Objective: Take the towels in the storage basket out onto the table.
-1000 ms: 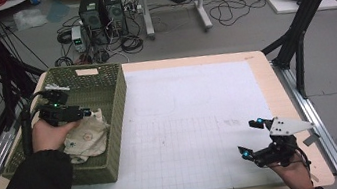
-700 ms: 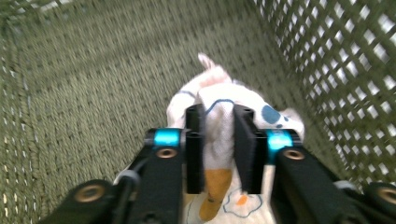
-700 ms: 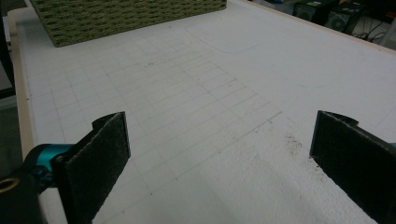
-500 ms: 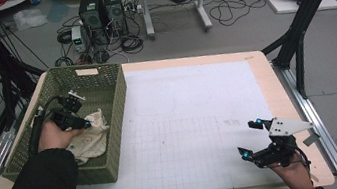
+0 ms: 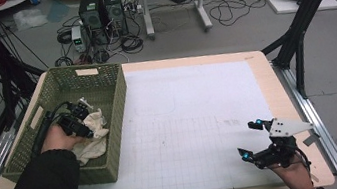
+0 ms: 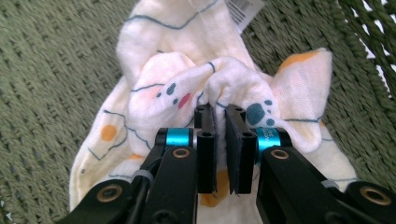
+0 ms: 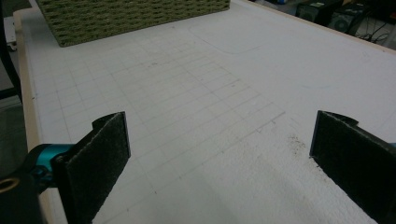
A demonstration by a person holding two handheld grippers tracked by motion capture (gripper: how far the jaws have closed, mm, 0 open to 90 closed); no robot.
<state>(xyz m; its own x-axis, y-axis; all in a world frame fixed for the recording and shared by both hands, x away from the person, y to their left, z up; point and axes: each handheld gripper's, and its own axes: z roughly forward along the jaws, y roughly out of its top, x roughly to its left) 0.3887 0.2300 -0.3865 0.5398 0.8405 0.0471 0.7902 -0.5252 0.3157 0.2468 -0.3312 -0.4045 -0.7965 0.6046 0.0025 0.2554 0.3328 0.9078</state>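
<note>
Cloth's (image 6: 187, 93) lower edge behind the left gripper (image 6: 219, 116); basket (image 7: 130, 18) cropped at top edge

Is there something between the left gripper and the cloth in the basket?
Nothing visible. The left gripper has just closed its jaws on a raised fold of the cloth, which lies on the floor of the green basket.
</note>
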